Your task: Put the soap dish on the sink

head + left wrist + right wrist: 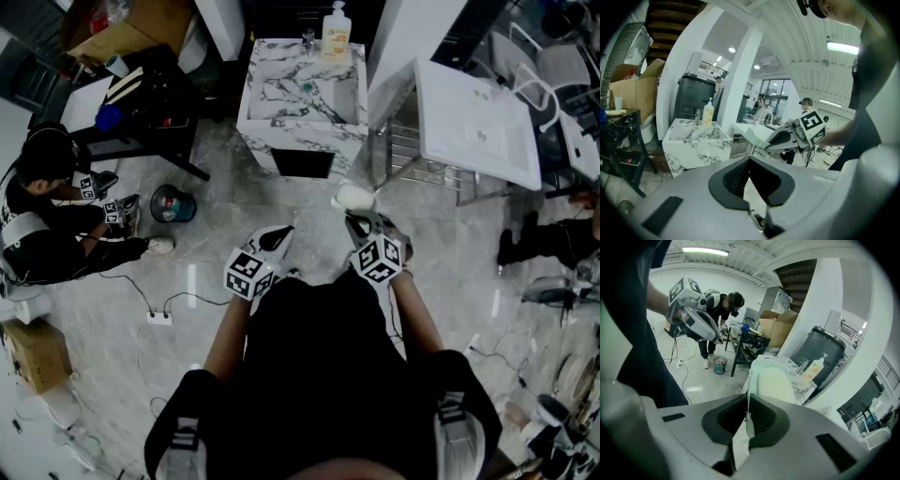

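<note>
Marbled sink (298,134) stands ahead on grey floor (234,202) — right gripper (360,217) clamps soap dish (353,197), left gripper (281,234) closed, empty.

Dim overall, ceiling tube lights (705,251) glaring, strong fisheye bending and dark corners.

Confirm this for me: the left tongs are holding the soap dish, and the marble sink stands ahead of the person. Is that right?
Not quite. The right tongs hold the soap dish, clamped on its rim, as the right gripper view shows. The left tongs are shut on nothing. The rest stands: the marble sink is ahead of the person.
</note>
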`<action>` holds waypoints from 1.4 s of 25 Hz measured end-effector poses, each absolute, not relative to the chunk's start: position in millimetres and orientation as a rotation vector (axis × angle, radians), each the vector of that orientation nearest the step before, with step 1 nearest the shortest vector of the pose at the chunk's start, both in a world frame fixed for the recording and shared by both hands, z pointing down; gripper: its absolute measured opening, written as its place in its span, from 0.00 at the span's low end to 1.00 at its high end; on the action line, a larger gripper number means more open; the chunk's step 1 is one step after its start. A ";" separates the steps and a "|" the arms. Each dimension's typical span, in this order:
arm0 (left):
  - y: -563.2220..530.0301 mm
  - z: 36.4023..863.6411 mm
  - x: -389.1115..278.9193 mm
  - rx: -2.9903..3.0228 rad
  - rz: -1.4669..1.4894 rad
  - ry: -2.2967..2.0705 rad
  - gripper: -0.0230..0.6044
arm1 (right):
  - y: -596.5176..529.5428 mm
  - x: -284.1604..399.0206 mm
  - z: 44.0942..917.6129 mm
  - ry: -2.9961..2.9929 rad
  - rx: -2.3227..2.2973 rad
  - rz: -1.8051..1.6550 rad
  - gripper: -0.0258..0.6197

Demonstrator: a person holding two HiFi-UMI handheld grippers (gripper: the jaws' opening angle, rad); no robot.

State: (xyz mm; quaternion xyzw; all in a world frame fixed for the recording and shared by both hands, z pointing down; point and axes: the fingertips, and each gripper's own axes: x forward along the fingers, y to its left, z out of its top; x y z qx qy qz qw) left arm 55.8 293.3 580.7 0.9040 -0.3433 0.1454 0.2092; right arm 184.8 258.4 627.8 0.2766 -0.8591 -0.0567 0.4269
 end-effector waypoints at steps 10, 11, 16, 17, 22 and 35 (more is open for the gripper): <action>308.1 581.7 0.1 2.579 0.398 -0.909 0.03 | 297.7 137.4 633.7 -2.118 0.768 -0.105 0.05; 310.2 581.8 -1.2 2.584 0.392 -0.903 0.03 | 300.5 134.1 632.5 -2.114 0.772 -0.110 0.05; 323.6 585.3 -6.3 2.590 0.379 -0.869 0.03 | 315.2 118.2 622.6 -2.128 0.775 -0.123 0.05; 325.4 586.1 -8.7 2.588 0.379 -0.865 0.03 | 317.8 114.9 620.9 -2.131 0.773 -0.126 0.05; 330.8 586.2 -17.7 2.588 0.377 -0.851 0.03 | 324.7 103.8 617.6 -2.116 0.759 -0.151 0.05; 329.6 591.1 -15.6 2.564 0.380 -0.874 0.03 | 322.6 101.7 628.5 -2.103 0.681 -0.167 0.05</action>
